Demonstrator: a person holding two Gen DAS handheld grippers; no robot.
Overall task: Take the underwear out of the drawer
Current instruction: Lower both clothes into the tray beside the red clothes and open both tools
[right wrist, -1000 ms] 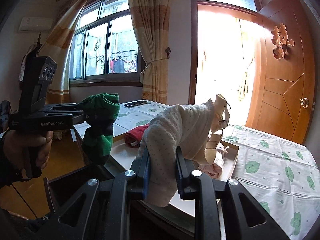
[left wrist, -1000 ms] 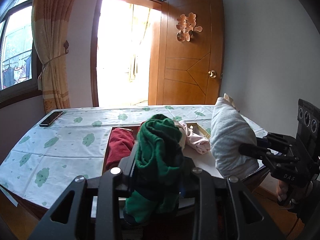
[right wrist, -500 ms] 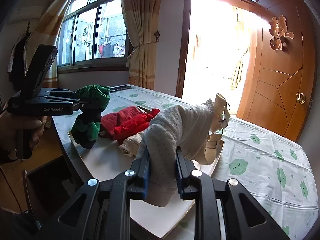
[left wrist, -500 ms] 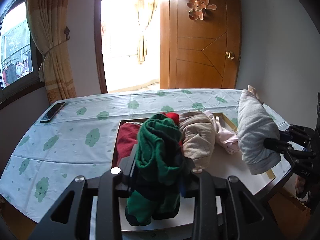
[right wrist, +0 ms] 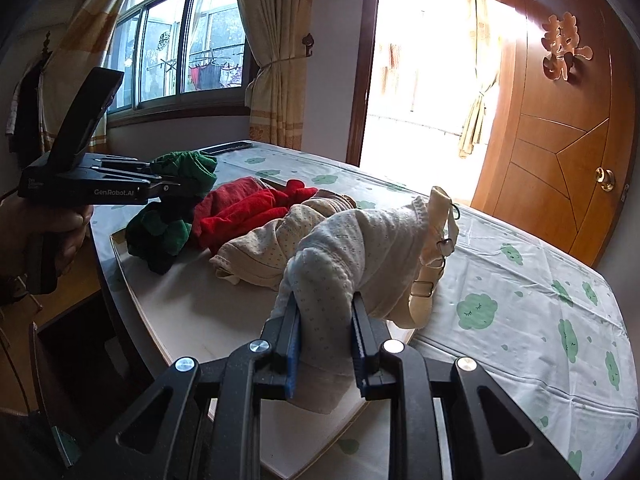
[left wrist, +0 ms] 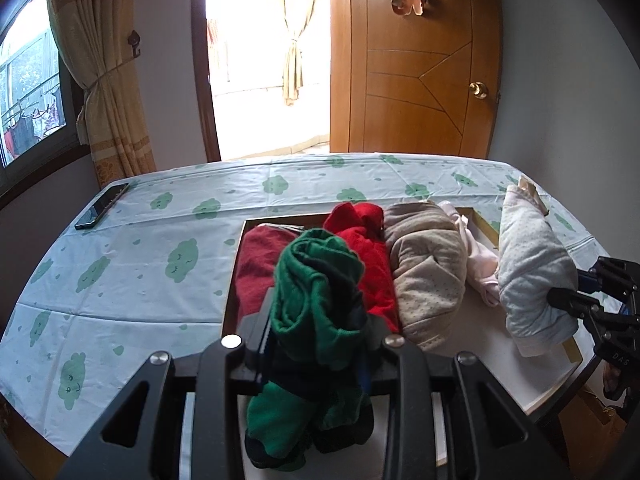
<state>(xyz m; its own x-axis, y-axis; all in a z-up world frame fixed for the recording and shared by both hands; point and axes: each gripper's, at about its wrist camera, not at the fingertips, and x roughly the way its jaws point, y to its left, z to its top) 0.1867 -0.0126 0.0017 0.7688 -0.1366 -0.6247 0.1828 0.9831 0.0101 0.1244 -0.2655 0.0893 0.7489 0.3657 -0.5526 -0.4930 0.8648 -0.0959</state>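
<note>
My left gripper (left wrist: 316, 344) is shut on green underwear (left wrist: 316, 292), held above the near end of the open drawer (left wrist: 532, 380). It also shows in the right wrist view (right wrist: 172, 188), with the green underwear (right wrist: 168, 216) hanging from it. My right gripper (right wrist: 324, 320) is shut on pale dotted underwear (right wrist: 360, 256) with a strap, held over the drawer's right side; that piece shows at the right of the left wrist view (left wrist: 532, 272). Red (left wrist: 368, 256), dark red (left wrist: 256, 264), beige (left wrist: 428, 264) and pink (left wrist: 480, 264) garments lie in the drawer.
The drawer sits on a table with a cloud-print cloth (left wrist: 140, 256). A black phone (left wrist: 102, 206) lies at its far left. A wooden door (left wrist: 416, 64), an open doorway and a curtained window (right wrist: 180, 40) stand behind. A dark opening (right wrist: 80, 360) lies below the table edge.
Both grippers have risen and tilted over the drawer with their garments still held. More of the drawer's red and beige contents now show.
</note>
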